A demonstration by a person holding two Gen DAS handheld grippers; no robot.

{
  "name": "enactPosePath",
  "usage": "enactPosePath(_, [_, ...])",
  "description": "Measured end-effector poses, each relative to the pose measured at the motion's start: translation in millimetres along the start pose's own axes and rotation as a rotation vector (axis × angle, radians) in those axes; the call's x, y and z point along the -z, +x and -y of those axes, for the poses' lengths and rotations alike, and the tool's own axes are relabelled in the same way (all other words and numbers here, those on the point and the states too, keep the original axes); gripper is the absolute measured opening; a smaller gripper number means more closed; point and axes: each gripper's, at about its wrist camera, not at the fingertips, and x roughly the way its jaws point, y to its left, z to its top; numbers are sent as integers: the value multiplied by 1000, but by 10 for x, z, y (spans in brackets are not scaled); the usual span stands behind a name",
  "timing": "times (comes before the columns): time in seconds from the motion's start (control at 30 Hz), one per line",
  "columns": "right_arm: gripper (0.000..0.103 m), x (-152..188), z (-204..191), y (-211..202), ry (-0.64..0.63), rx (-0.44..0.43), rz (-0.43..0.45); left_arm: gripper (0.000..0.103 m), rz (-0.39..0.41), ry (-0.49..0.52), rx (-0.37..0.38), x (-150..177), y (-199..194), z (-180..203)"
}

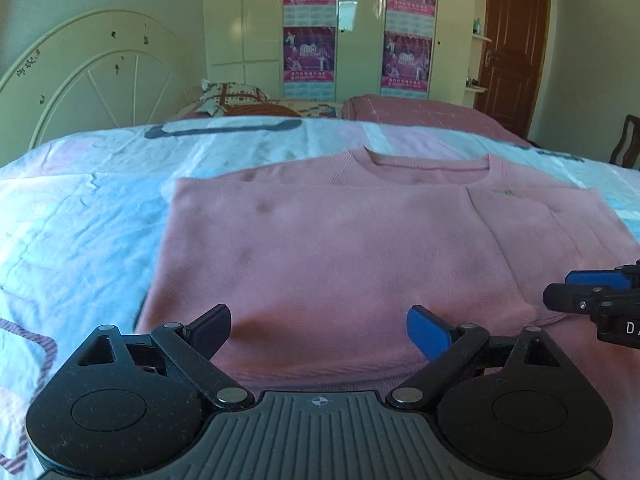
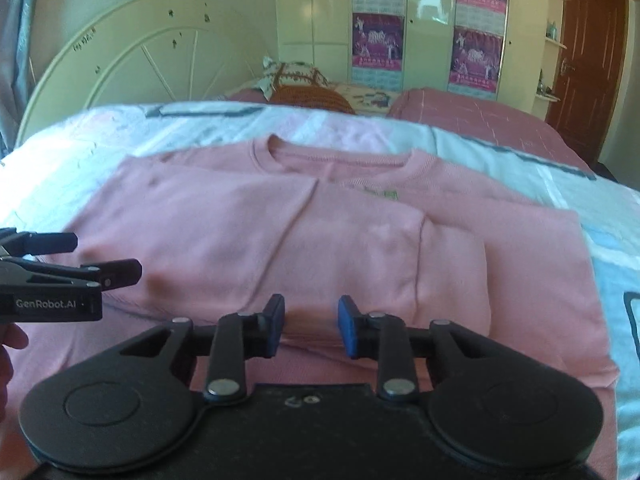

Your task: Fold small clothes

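A pink sweater (image 1: 340,248) lies flat on the bed with its neckline at the far side and both sleeves folded in over the body. My left gripper (image 1: 320,330) hovers over the near hem, wide open, with nothing between its fingers. In the right wrist view the same sweater (image 2: 280,232) fills the middle. My right gripper (image 2: 312,326) sits over the near hem with a narrow gap between its blue pads, and no cloth is pinched there. Each gripper shows in the other's view: the right gripper (image 1: 576,290) at the right edge, the left gripper (image 2: 86,258) at the left edge.
The bed carries a pale blue and pink printed sheet (image 1: 80,208). A pink quilt (image 1: 420,114) and pillows (image 1: 232,98) lie at the far end by a cream headboard (image 1: 92,64). Wardrobes with posters (image 1: 308,28) and a brown door (image 1: 512,40) stand behind. A hand (image 2: 8,348) shows at the left.
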Motion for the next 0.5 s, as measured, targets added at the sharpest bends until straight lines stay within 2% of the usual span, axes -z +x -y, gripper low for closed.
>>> enactPosePath(0.17, [27,62,169,-73,45,8,-2,94,-11,6,-9,79,-12,-13])
enactPosePath(0.2, [24,62,192,-96,51,13,2,94,-13,3,-11,84,-20,-33])
enactPosePath(0.3, [25,41,258,-197,64,34,43,94,-13,0,-32,99,-51,-106])
enactPosePath(0.33, [24,46,292,-192,65,57,40,94,-16,-4,-38,112,-50,-148])
enactPosePath(0.4, [23,97,416,-88,94,101,-25,94,-19,-21,-39,155,-54,-247])
enactPosePath(0.5, [23,87,491,-125,115,68,-26,94,-11,-14,-41,121,-89,-303])
